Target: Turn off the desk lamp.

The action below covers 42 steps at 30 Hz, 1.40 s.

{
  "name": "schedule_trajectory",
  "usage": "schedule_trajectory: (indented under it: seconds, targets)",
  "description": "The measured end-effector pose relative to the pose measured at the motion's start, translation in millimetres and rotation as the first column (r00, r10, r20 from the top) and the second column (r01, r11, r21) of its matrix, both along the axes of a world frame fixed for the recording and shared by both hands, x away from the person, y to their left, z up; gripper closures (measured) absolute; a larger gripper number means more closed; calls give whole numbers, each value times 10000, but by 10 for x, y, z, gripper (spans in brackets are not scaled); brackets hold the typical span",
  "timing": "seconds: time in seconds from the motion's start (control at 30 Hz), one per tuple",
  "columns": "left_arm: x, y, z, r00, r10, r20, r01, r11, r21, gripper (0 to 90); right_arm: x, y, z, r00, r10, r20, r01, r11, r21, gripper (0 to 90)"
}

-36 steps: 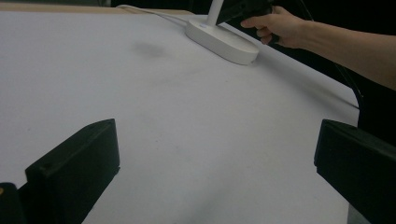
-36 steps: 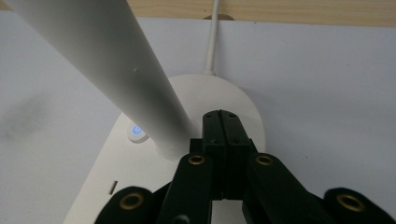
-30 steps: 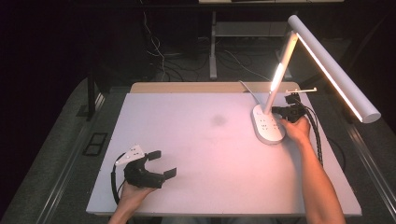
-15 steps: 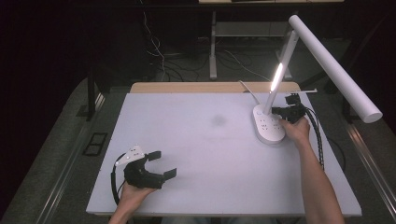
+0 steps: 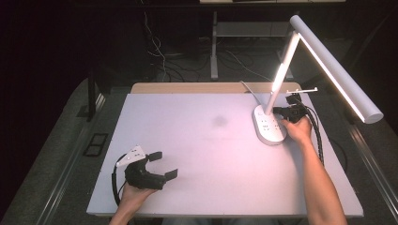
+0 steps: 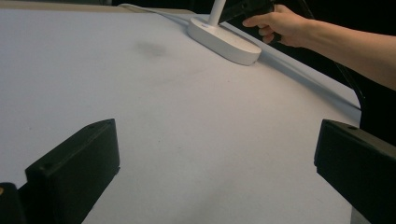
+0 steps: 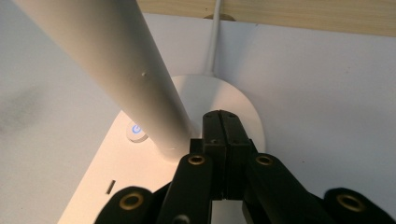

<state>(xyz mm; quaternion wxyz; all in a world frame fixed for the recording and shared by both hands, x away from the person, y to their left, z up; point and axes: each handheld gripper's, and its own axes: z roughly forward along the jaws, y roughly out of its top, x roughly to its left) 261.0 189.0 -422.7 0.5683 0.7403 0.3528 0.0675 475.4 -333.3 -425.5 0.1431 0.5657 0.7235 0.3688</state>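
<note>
My left gripper [image 5: 162, 164] rests near the front left corner of the white table [image 5: 197, 154], held in my left hand [image 5: 133, 194]. Its jaws are spread wide apart with nothing between them; in the left gripper view they stand at either side of a bare stretch of tabletop.

My right hand [image 5: 296, 130] holds the right gripper [image 5: 277, 111] near the table's right edge, toward the back. It points at the white desk lamp [image 5: 328, 65], whose oval base [image 5: 268, 125] sits close to the back right corner. In the right gripper view the jaws are pressed flat against each other, gripping nothing, with their tips over the base just beside the foot of the lamp's slanted stem [image 7: 116, 60]. Whether the tips touch the base I cannot tell.

A small round power button [image 7: 136, 131] glows blue on the base, just left of the stem. The lamp's white cord [image 7: 214, 37] runs from the back of the base toward the wooden strip [image 7: 280, 16] along the table's back edge. The lamp's long head [image 5: 335, 70] reaches out past the right edge, above my right forearm. A faint dark smudge [image 5: 219, 121] marks the tabletop left of the base.
</note>
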Motion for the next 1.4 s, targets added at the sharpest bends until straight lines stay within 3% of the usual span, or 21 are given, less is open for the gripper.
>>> schedule_trajectory:
  seconds: [0.07, 0.3, 0.67, 0.8, 1.13, 1.17, 1.33, 1.4]
  targets:
    - [-2, 0, 0, 10000, -7, 4, 7, 10000, 20, 0, 0, -21, -17, 10000, -27, 4, 27, 9998, 217, 900]
    - [-5, 1, 2, 10000, 2, 25, -2, 10000, 11, 0, -13, -5, -33, 9998, -168, 55, 166, 9994, 305, 900]
    - [4, 10, 6, 9999, 117, 71, -117, 9999, -28, 0, -21, 18, -11, 9995, -268, 143, 267, 9996, 72, 900]
    - [4, 12, 4, 9999, 142, 27, -142, 9999, -63, 0, -42, 11, 47, 9986, -319, 421, 305, 9990, 336, 900]
    - [-8, 3, 9, 10000, 77, 51, -77, 10000, -48, 0, -142, -51, 201, 9980, -321, 553, 302, 9989, 350, 898]
    - [-8, 2, 9, 10000, 76, 50, -76, 10000, -40, 0, -157, -57, 220, 9981, -298, 535, 275, 9987, 430, 786]
    - [-14, 3, 13, 10000, 66, 65, -66, 10000, -42, 0, -227, -100, 307, 9962, -675, 542, 657, 9973, 341, 670]
    - [-14, 3, 12, 10000, 66, 54, -65, 10000, -58, 0, -265, -128, 360, 9955, -736, 591, 715, 9967, 378, 556]
